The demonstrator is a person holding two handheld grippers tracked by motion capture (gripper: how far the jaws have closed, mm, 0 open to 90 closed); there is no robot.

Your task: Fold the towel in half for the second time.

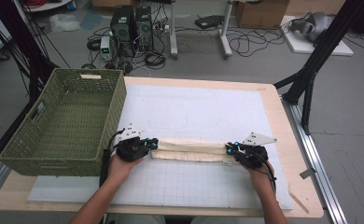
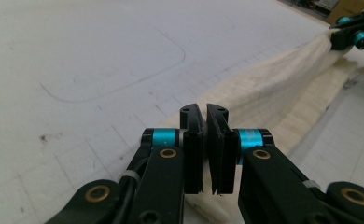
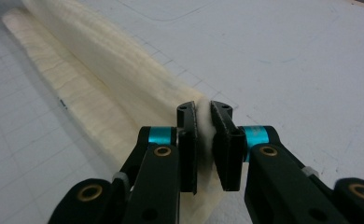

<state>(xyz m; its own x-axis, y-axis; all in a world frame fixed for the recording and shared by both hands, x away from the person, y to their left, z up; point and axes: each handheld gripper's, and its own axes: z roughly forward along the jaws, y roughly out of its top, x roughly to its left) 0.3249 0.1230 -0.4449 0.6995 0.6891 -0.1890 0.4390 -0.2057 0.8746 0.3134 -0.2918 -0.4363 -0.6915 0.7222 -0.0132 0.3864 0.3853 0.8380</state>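
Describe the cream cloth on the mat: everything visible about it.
The cream cloth is a soft, ribbed-looking fabric folded into a long narrow band with layered edges. It lies across the white gridded mat, running side to side near the person. The left gripper is shut on its left end and the right gripper on its right end, with fabric bunched between the right jaws. A small dark mark or tag shows along one edge. It lies clear of the green basket.

Grey floor, tangled cables, cardboard box
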